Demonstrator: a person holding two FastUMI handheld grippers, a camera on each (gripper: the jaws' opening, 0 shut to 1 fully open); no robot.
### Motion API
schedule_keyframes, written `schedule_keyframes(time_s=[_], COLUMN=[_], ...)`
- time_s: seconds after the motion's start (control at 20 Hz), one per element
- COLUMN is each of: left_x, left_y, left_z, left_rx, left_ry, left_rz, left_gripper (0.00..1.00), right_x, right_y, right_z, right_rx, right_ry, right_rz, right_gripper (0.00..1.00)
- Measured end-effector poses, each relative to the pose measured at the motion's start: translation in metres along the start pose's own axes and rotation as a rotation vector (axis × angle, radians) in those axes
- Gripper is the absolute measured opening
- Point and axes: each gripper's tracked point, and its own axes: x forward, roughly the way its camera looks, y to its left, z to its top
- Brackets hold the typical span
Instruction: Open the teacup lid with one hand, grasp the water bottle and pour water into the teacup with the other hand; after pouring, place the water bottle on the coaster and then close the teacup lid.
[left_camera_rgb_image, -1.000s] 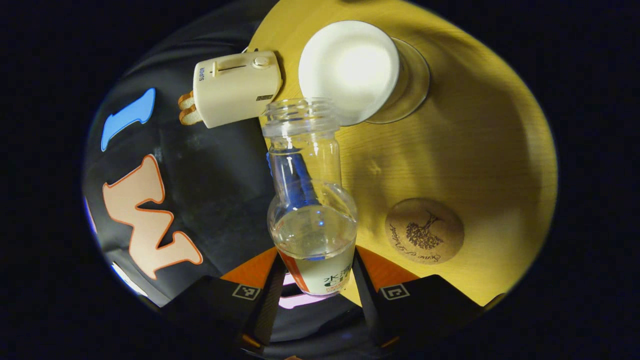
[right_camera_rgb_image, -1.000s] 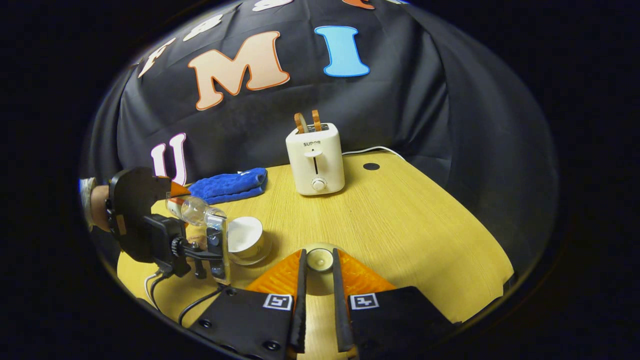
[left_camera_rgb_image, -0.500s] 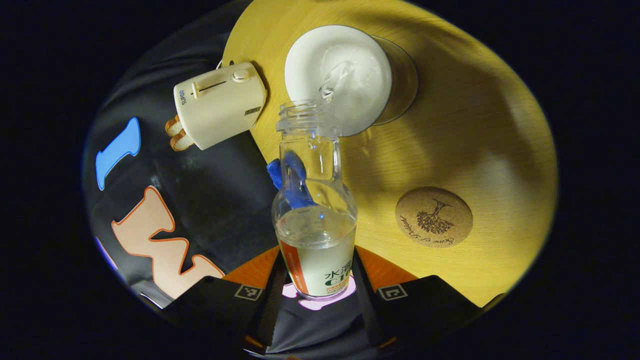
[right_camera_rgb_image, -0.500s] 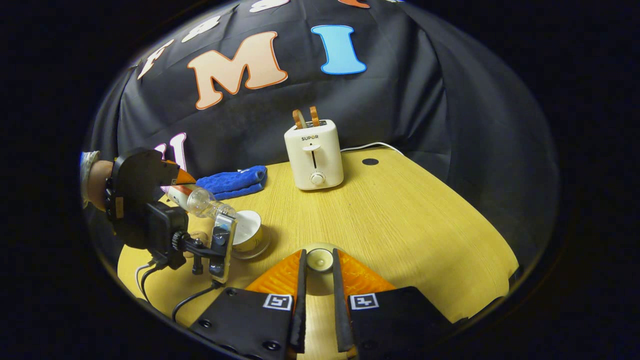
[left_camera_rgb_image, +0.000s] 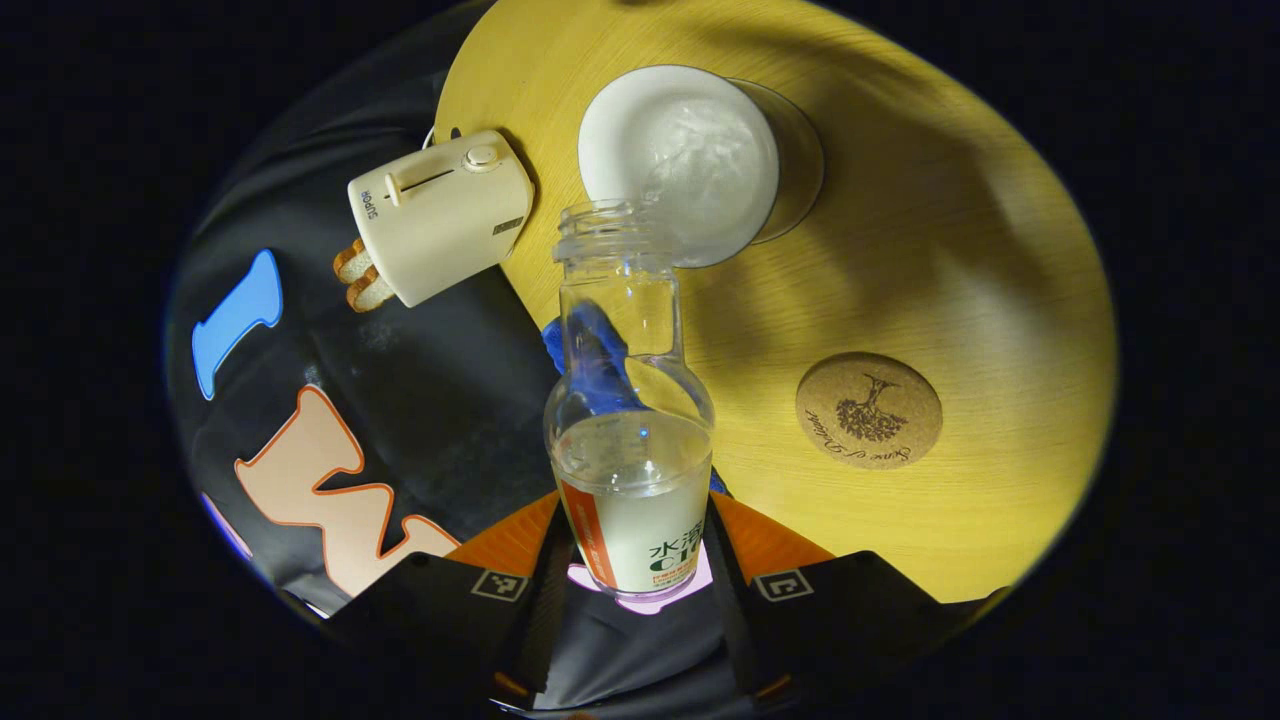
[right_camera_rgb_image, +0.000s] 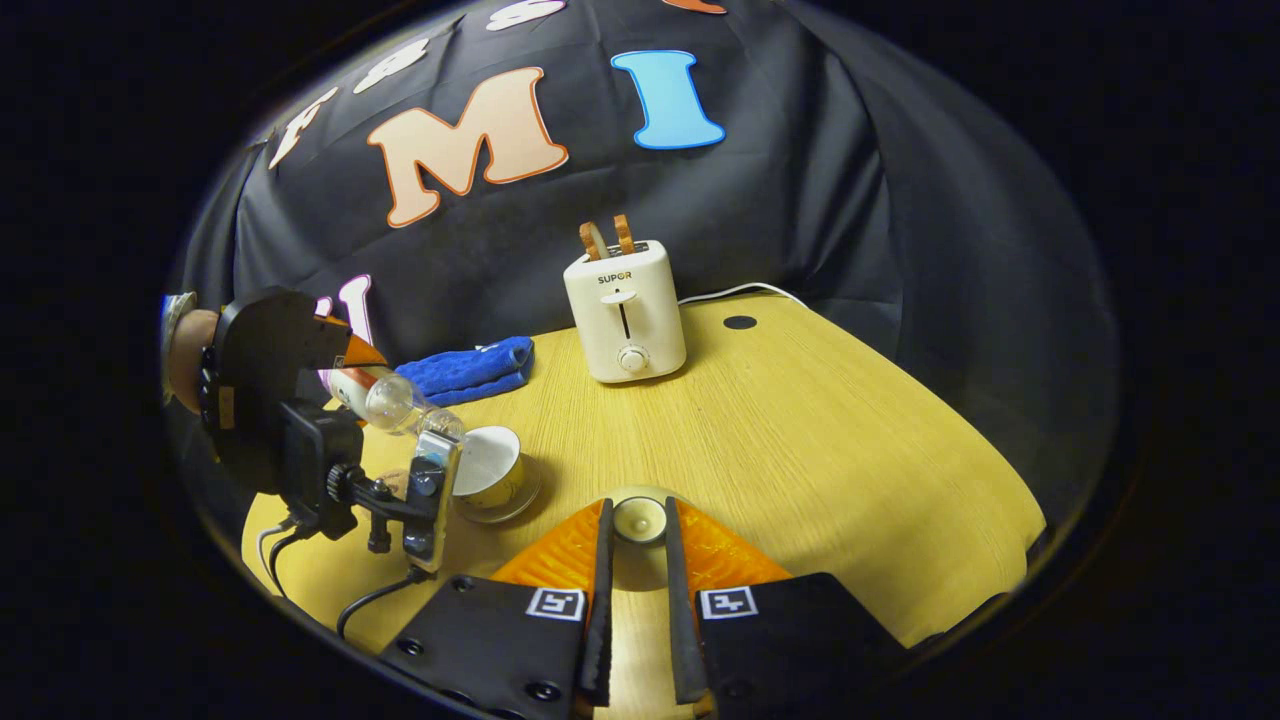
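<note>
Surface (right_camera_rgb_image: 800, 440): round-edged, light yellow wood grain, backed by the booth's black cloth wall (right_camera_rgb_image: 850, 200), which hangs in folds behind it.

Your left gripper (left_camera_rgb_image: 637, 560) is clamped on the water bottle (left_camera_rgb_image: 630, 440), both fingers against its labelled lower body. Bottle is tilted, open mouth just over the near rim of the teacup (left_camera_rgb_image: 680, 160); some water sits in the bottle's lower part. Teacup stands uncovered on a glass saucer (left_camera_rgb_image: 800, 170), white inside, with rippled water in it. In the right gripper view the left gripper (right_camera_rgb_image: 345, 375) and the hand (right_camera_rgb_image: 185, 345) that holds it sit at the surface's left edge, bottle (right_camera_rgb_image: 395, 400) angled down toward the teacup (right_camera_rgb_image: 490, 470).

Your right gripper (right_camera_rgb_image: 638, 520) holds the teacup lid (right_camera_rgb_image: 638, 518) by its knob, jaws narrow, above the surface.

Cork coaster (left_camera_rgb_image: 868, 410) lies bare on the surface, apart from the teacup, printed with a tree motif.

Toward the wall: cream toaster (right_camera_rgb_image: 625, 310) with two bread slices (right_camera_rgb_image: 605, 238) standing up in it, its cord (right_camera_rgb_image: 740, 292) trailing off to the right. Blue folded cloth (right_camera_rgb_image: 465, 368) lies left of the toaster. A small dark round spot (right_camera_rgb_image: 740, 322) marks the surface right of the toaster.
</note>
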Motion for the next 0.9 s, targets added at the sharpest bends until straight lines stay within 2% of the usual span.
schedule_keyframes(time_s=[0.15,0.7,0.8,0.85,0.9], left_x=[-0.007,-0.018,-0.017,-0.016,-0.015], left_y=[0.006,0.009,0.002,-0.005,-0.015], left_z=[-0.004,-0.003,0.000,0.002,0.006], left_rx=[0.034,0.145,0.096,0.049,-0.014], left_ry=[0.009,0.040,0.017,-0.002,-0.027], left_rz=[0.007,-0.017,-0.035,-0.054,-0.085], left_gripper=[0.67,0.67,0.67,0.66,0.66], right_x=[0.002,0.002,0.001,0.000,-0.002], right_y=[0.004,0.010,0.011,0.011,0.012], right_z=[0.000,-0.004,-0.004,-0.003,-0.004], right_rx=[0.006,0.034,0.039,0.043,0.044], right_ry=[-0.005,-0.007,-0.005,-0.002,0.001], right_rz=[0.010,0.030,0.031,0.031,0.031], right_gripper=[0.26,0.28,0.28,0.30,0.28])
